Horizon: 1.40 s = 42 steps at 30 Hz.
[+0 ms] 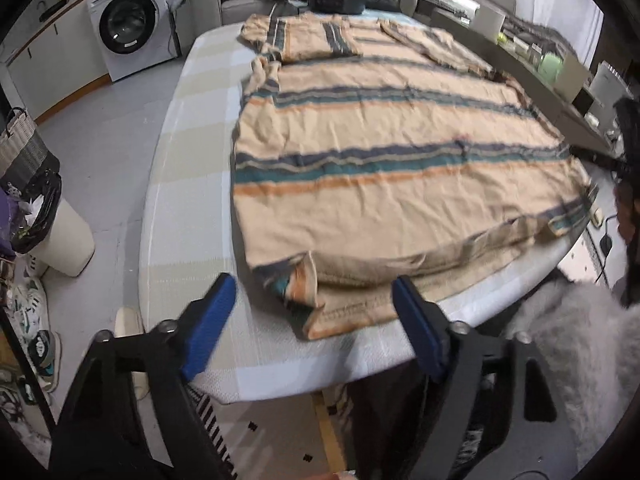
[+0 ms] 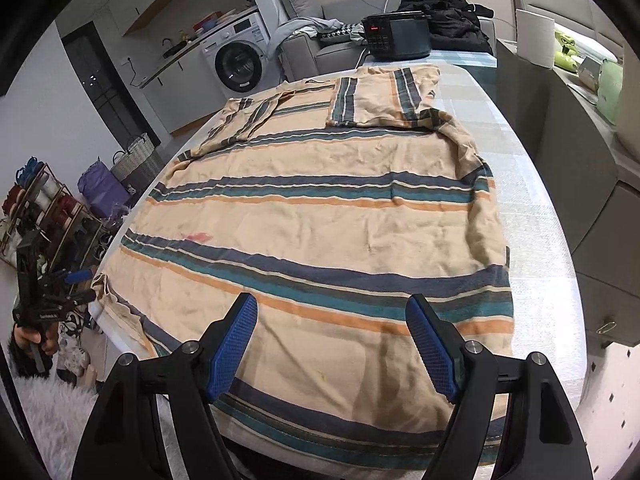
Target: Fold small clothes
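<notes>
The left gripper (image 1: 312,312) has its blue-padded fingers (image 1: 210,320) spread wide apart with nothing between them. The right gripper (image 2: 332,340) is likewise wide open and gripping nothing. In the right wrist view, the left gripper shows small at the far left edge, apparently held by a hand (image 2: 34,338).

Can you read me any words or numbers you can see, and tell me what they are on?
None can be read.
Black appliance: red display digits too blurred.
Washing machine: panel markings and door sticker too small.
Left gripper: white lettering on its body, seen from the right wrist, too small.
</notes>
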{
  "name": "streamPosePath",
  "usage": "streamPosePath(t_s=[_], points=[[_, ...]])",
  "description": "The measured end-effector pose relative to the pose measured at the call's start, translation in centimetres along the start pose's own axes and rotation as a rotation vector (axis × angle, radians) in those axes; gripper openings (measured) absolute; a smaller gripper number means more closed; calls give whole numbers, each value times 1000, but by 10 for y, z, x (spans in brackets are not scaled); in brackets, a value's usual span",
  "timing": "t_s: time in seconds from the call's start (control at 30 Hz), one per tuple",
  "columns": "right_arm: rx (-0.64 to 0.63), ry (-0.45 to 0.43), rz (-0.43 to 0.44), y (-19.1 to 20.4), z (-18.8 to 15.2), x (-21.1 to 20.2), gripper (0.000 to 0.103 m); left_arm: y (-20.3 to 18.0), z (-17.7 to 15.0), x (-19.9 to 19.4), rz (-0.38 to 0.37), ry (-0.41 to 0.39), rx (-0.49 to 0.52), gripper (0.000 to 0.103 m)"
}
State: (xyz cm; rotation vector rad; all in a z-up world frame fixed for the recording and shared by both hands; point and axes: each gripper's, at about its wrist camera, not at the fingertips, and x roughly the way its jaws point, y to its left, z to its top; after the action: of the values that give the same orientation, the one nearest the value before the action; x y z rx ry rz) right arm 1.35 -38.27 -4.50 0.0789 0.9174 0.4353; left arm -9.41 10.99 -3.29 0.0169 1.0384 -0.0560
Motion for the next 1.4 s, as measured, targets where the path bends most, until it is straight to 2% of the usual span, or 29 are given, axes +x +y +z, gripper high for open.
streamPosePath(t_s=[0.03, 0.1, 0.17, 0.2, 0.23, 0.33, 0.5, 0.6, 0.67, 0.77, 0.83, 0.9, 1.0, 1.07, 1.13, 1.27, 1.33, 1.4], points=[[1, 1, -1, 0, 0, 1, 79, 1, -1, 3, 14, 13, 1, 63], [0, 4, -4, -1, -1, 0, 79, 8, -1, 10, 27, 29, -24, 56], [1, 0, -8, -1, -1, -1, 79, 17, -2, 12, 28, 37, -67, 41], [3, -3, -9, -2, -1, -2, 79, 20, -2, 13, 21, 40, -77, 27], [4, -5, -11, -3, 0, -3, 79, 23, -3, 13, 16, 42, -84, 18], [8, -10, -20, -5, 0, -6, 79, 32, -10, 7, -3, 26, -102, 8], [23, -14, -30, -11, -1, -9, 79, 60, -33, 0, -35, 36, -164, 8], [33, -11, -41, -15, -2, -9, 79, 65, -38, -5, -36, 48, -139, 8], [34, -15, -44, -15, -2, -11, 79, 65, -37, -13, -48, 22, -131, 8], [28, -25, -43, -14, -2, -16, 79, 65, -30, -26, -91, -40, -145, 20], [32, -28, -39, -15, -2, -16, 79, 68, -21, -26, -150, -85, -211, 36], [35, -27, -40, -16, -2, -15, 79, 64, -15, -19, -169, -92, -243, 40], [37, -20, -41, -17, -3, -14, 79, 59, -9, 7, -128, -2, -259, 40], [37, -22, -44, -17, -4, -15, 79, 55, -12, 8, -113, -9, -237, 40], [36, -20, -56, -18, -5, -18, 79, 56, -17, 8, -103, 28, -224, 39], [30, -17, -99, -26, -11, -31, 79, 62, -24, 4, -31, 51, -208, 39], [38, -15, -121, -36, -17, -43, 79, 66, -22, 1, -59, 27, -230, 39], [65, -9, -139, -48, -23, -54, 79, 68, -19, -3, -126, -11, -261, 39]])
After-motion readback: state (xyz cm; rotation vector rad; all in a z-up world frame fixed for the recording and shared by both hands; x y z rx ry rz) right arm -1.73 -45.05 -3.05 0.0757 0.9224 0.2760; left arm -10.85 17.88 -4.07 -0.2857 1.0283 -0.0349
